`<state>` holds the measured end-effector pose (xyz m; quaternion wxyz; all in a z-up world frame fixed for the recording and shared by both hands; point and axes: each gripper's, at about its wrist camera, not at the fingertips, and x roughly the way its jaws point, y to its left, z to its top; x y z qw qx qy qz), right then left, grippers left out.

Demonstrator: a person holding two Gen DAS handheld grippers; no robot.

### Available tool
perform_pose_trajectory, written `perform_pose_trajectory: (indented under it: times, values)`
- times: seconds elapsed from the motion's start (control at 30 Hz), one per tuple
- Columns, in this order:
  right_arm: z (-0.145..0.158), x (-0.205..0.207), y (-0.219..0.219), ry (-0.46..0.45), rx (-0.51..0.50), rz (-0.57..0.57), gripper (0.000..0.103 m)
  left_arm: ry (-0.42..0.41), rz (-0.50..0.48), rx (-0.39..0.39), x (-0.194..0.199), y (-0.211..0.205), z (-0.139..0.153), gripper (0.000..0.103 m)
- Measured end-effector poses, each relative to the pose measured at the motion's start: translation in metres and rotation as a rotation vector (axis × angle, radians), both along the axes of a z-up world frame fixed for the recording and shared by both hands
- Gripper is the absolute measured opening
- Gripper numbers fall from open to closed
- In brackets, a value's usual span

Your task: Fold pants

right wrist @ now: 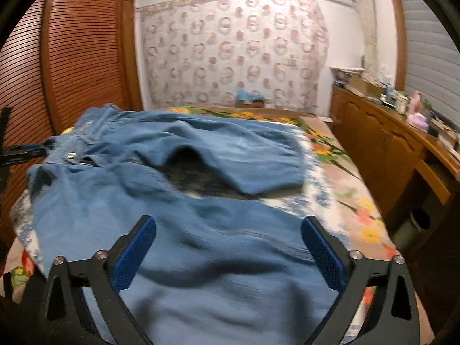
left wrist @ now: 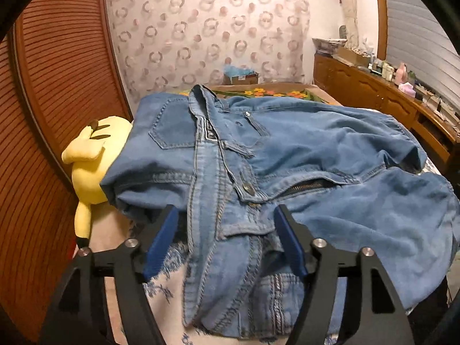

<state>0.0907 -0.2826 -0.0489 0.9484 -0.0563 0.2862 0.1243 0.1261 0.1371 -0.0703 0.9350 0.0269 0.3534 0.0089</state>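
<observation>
The left gripper [left wrist: 225, 215] has its jaws apart, with the waistband of the blue pants [left wrist: 287, 149] lying between the blue pads, not pinched; the right gripper [right wrist: 228, 230] is spread wide over a pant leg, holding nothing; the pants lie rumpled on the flowery bed [right wrist: 345, 178]; a yellow soft toy [left wrist: 92, 155] pokes out beside them, near the brown slatted door [left wrist: 57, 86].

Left gripper [left wrist: 225, 215] angled downward, blue-padded jaws parted, nothing pinched between pads. Right gripper [right wrist: 228, 225] angled downward, jaws spread wide, empty.
</observation>
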Motion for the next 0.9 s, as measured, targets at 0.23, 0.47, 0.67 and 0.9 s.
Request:
perform_pose_trajectory:
  times: [0.23,0.47,0.67,0.9]
  values:
    - [-0.006,0.018,-0.026,0.069,-0.042,-0.049,0.068,0.011,0.016,-0.023,-0.016,0.0,-0.017,0.073]
    - [-0.01,0.027,-0.023,0.164,-0.071,-0.065,0.06,0.048,0.037,-0.03,-0.021,0.008,-0.036,0.073]
    - [0.002,0.02,-0.018,0.177,-0.055,-0.042,0.019,0.07,0.048,-0.023,-0.021,0.011,-0.047,0.073]
    - [0.048,0.006,-0.027,0.03,-0.038,-0.067,0.015,0.079,0.051,-0.044,-0.023,0.016,-0.054,0.073]
